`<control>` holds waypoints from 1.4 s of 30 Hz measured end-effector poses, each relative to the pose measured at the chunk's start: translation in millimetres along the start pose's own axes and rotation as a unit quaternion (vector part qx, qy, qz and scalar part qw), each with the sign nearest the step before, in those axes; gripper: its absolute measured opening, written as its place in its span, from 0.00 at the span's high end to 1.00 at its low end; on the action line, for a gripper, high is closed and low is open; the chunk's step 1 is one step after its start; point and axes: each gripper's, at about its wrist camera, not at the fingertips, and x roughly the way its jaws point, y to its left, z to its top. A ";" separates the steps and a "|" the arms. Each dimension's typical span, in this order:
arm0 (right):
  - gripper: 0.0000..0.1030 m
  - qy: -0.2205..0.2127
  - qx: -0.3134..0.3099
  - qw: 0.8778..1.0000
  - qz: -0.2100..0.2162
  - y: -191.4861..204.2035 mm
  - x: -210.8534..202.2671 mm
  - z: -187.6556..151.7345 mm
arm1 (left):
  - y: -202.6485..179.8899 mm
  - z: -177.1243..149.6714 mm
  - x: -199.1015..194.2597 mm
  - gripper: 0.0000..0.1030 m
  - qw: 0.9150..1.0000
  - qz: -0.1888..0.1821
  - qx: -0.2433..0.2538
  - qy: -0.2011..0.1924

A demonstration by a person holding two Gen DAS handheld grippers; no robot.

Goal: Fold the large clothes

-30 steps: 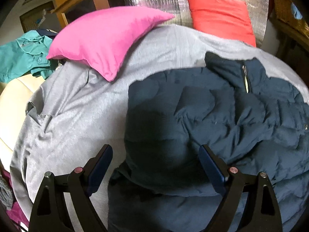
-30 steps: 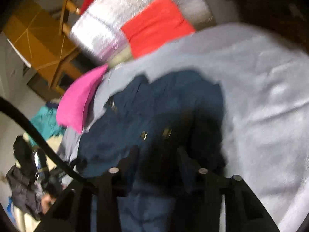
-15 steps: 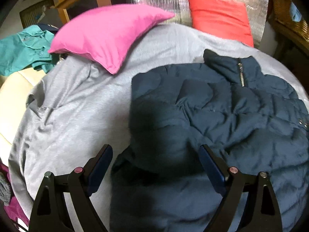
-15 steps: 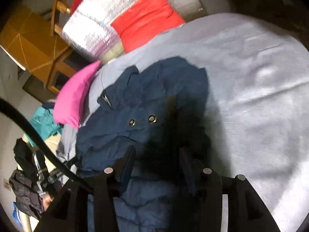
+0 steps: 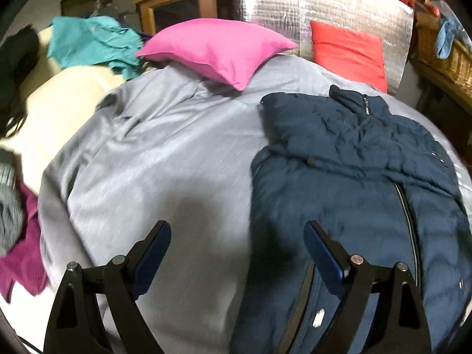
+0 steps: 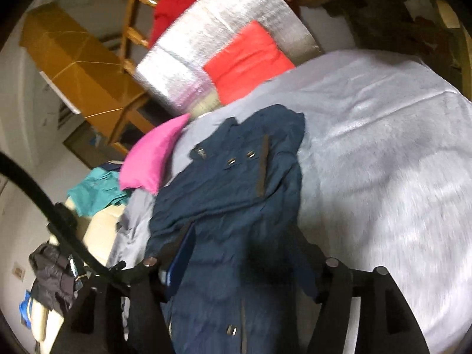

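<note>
A wide bed covered in a pale grey sheet (image 5: pixel 165 153) fills the scene, and a dark navy quilted zip-front jacket (image 5: pixel 348 177) is spread flat on its right half in the left wrist view, collar toward the far end, both sleeves folded in across the chest. A silver quilted foil panel (image 5: pixel 339 8) is propped upright at the far end of the bed, with a flat red cushion (image 5: pixel 348 53) leaned against it. A bright pink pillow (image 5: pixel 221 50) is laid at the far edge of the sheet, left of the jacket and apart from it. A teal garment (image 5: pixel 94 44) is heaped on a cream surface at the far left, and a magenta cloth (image 5: pixel 23 253) is seen at the near left edge. The left gripper (image 5: pixel 237 237) is held wide open above the jacket's near left edge, one blue-padded finger over the sheet and the other over the navy fabric, nothing grasped. The right gripper (image 6: pixel 244 244) is seen with its jaws opening over the jacket's lower body; the fabric lies between the fingers, but nothing is pinched.
</note>
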 end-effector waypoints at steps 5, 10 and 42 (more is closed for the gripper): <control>0.27 0.014 -0.006 1.000 0.013 4.5 -21.1 -38.5 | 29.3 -41.5 -18.9 0.11 0.999 -0.023 -0.023 0.032; 0.27 0.040 0.009 0.999 -0.011 -0.4 -30.3 -76.3 | 35.2 -71.3 -30.3 0.11 0.994 -0.066 -0.030 0.076; 0.26 0.082 0.108 0.991 -0.014 -57.2 -41.9 -119.4 | 17.0 -111.6 -17.2 0.11 0.979 -0.064 0.012 0.192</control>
